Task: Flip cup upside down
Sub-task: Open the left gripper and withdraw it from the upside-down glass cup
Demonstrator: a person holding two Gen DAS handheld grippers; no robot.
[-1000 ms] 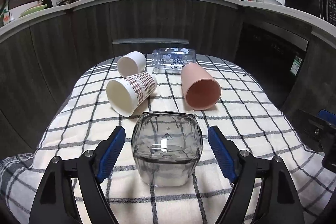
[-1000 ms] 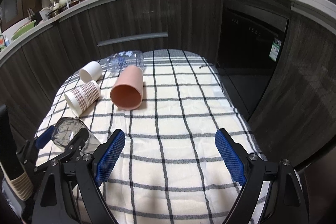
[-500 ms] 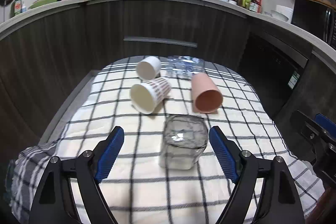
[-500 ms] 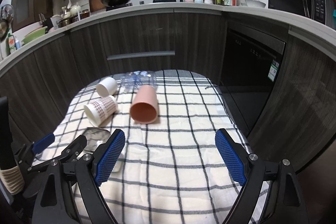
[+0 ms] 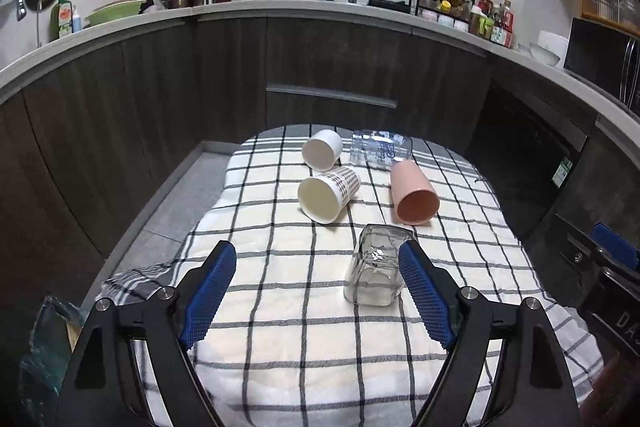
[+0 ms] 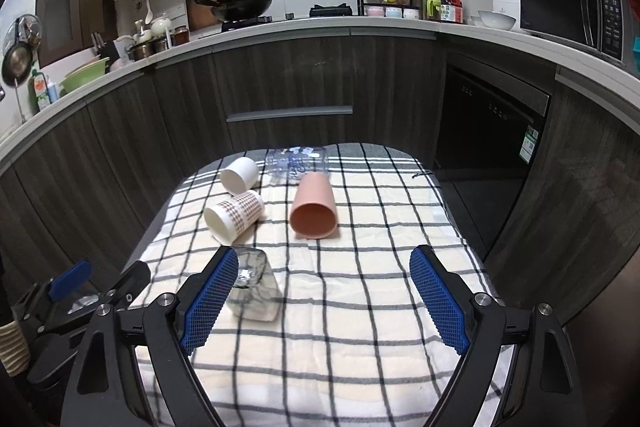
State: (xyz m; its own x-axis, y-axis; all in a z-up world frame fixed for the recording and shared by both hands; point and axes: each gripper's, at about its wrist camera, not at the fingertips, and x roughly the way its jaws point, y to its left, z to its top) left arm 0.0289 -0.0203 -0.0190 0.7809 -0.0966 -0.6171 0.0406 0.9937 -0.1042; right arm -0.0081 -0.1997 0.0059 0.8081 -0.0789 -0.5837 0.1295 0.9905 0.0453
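A clear square glass cup (image 5: 376, 267) stands upside down on the checked cloth, just beyond my left gripper's right fingertip; it also shows in the right wrist view (image 6: 254, 287). My left gripper (image 5: 318, 287) is open and empty, pulled back above the cloth. My right gripper (image 6: 326, 295) is open and empty, with the glass cup behind its left finger. A pink cup (image 5: 412, 193), a patterned paper cup (image 5: 326, 193), a white cup (image 5: 322, 149) and a clear jar (image 5: 380, 149) lie on their sides farther back.
The checked cloth (image 5: 280, 327) covers a small table with dark cabinets (image 6: 288, 83) curving behind it. A dishwasher front (image 6: 488, 131) stands to the right. The left gripper's body (image 6: 68, 291) shows at the lower left of the right wrist view.
My left gripper has drawn back and up from the glass cup, which now stands apart from the fingers. The right gripper has also risen and pulled back.
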